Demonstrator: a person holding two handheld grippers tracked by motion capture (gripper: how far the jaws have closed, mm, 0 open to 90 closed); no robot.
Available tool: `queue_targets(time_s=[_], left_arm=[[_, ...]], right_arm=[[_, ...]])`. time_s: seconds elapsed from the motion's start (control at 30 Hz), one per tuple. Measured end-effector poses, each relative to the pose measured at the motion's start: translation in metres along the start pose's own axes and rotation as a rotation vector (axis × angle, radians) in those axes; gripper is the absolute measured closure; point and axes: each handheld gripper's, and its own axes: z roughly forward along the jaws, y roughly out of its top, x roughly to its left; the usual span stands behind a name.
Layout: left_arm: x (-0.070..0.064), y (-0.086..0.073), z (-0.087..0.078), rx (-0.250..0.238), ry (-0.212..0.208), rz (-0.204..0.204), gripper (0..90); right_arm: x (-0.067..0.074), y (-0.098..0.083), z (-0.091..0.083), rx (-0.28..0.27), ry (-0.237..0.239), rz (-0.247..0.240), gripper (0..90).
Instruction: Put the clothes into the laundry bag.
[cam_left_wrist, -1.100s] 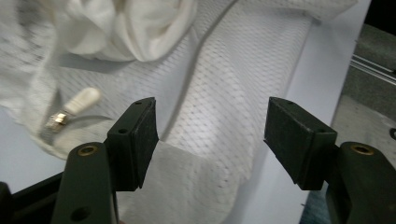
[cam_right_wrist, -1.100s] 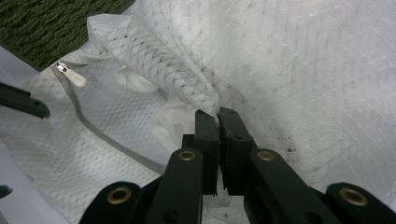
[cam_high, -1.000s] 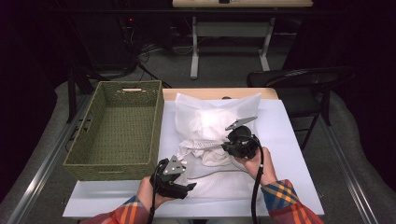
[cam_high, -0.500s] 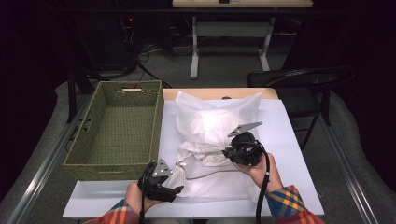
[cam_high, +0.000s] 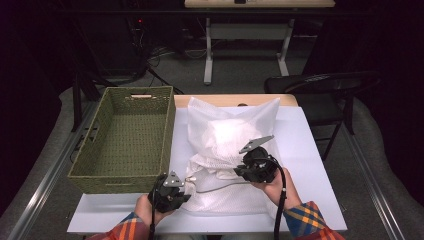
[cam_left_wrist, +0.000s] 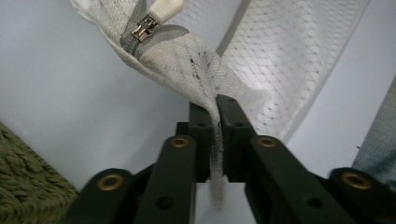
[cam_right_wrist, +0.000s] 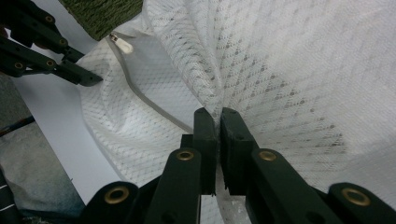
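Observation:
A white mesh laundry bag (cam_high: 230, 135) lies bunched on the white table top (cam_high: 310, 165). My left gripper (cam_high: 186, 181) is at the bag's near left corner. Its jaws have just been closing and now pinch a fold of mesh (cam_left_wrist: 217, 100) just below the grey zipper and its cream pull (cam_left_wrist: 166, 7). My right gripper (cam_high: 239, 172) is shut on a gathered ridge of the bag's mesh (cam_right_wrist: 218, 114) further right. The right gripper view has the left gripper (cam_right_wrist: 95, 79) off at upper left, by the zipper pull (cam_right_wrist: 122, 44).
A green woven basket (cam_high: 120, 175) stands open at the table's left, close beside the left gripper; its wall shows as well (cam_left_wrist: 23, 186). A dark chair (cam_high: 330, 90) stands beyond the table's far right corner, and another table's legs (cam_high: 210, 55) stand further back.
The left gripper's jaws have gone from open to shut on the bag's mesh by the zipper, the hand sinking slightly. The right gripper has kept its grip and hardly moved.

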Motion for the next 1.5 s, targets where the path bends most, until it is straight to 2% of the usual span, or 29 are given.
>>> queue_targets(time_s=[0.13, 0.23, 0.3, 0.43, 0.47, 0.5, 0.57, 0.63, 0.73, 0.8, 0.93, 1.13, 1.23, 1.5], left_arm=[[-0.003, -0.003, -0.004, 0.024, -0.047, 0.009, 87.8], [-0.004, -0.011, -0.006, 0.052, -0.057, 0.005, 87.8], [-0.001, -0.016, -0.008, 0.064, -0.065, -0.013, 87.7], [0.003, -0.020, -0.009, 0.068, -0.073, -0.039, 86.7], [0.003, -0.020, -0.010, 0.072, -0.071, -0.034, 85.2], [0.003, -0.019, -0.009, 0.076, -0.065, -0.037, 80.2], [0.002, -0.017, -0.009, 0.079, -0.051, -0.041, 60.4], [0.003, -0.016, -0.011, 0.062, -0.038, -0.052, 46.7], [0.005, -0.014, -0.010, 0.047, -0.037, -0.068, 41.7], [0.006, -0.014, -0.008, 0.047, -0.031, -0.078, 43.7], [0.010, -0.013, -0.001, 0.066, -0.019, -0.089, 56.1], [0.016, -0.017, 0.002, 0.054, -0.063, -0.131, 77.8], [0.014, -0.019, 0.002, 0.061, -0.083, -0.129, 85.3], [-0.001, -0.022, 0.003, 0.108, -0.131, -0.096, 87.8]], right_arm=[[-0.003, -0.001, 0.005, 0.015, -0.012, 0.009, 85.1], [-0.006, -0.003, 0.012, 0.028, -0.018, 0.011, 84.6], [-0.007, -0.004, 0.015, 0.036, -0.023, 0.013, 84.7], [-0.006, -0.006, 0.024, 0.067, -0.027, 0.016, 85.4], [-0.006, -0.006, 0.025, 0.070, -0.028, 0.011, 85.4], [-0.007, -0.006, 0.027, 0.073, -0.026, 0.012, 85.4], [-0.007, -0.007, 0.029, 0.078, -0.023, 0.017, 85.2], [-0.008, -0.008, 0.030, 0.085, -0.020, 0.015, 85.2], [-0.008, -0.009, 0.031, 0.097, -0.010, 0.007, 85.2], [-0.007, -0.010, 0.032, 0.108, -0.004, 0.008, 85.4], [-0.004, -0.013, 0.036, 0.151, 0.016, -0.015, 85.7], [-0.004, -0.019, 0.042, 0.188, 0.020, -0.023, 85.9], [-0.005, -0.022, 0.046, 0.200, 0.020, -0.026, 85.9], [-0.008, -0.033, 0.053, 0.253, 0.009, -0.023, 86.0]])
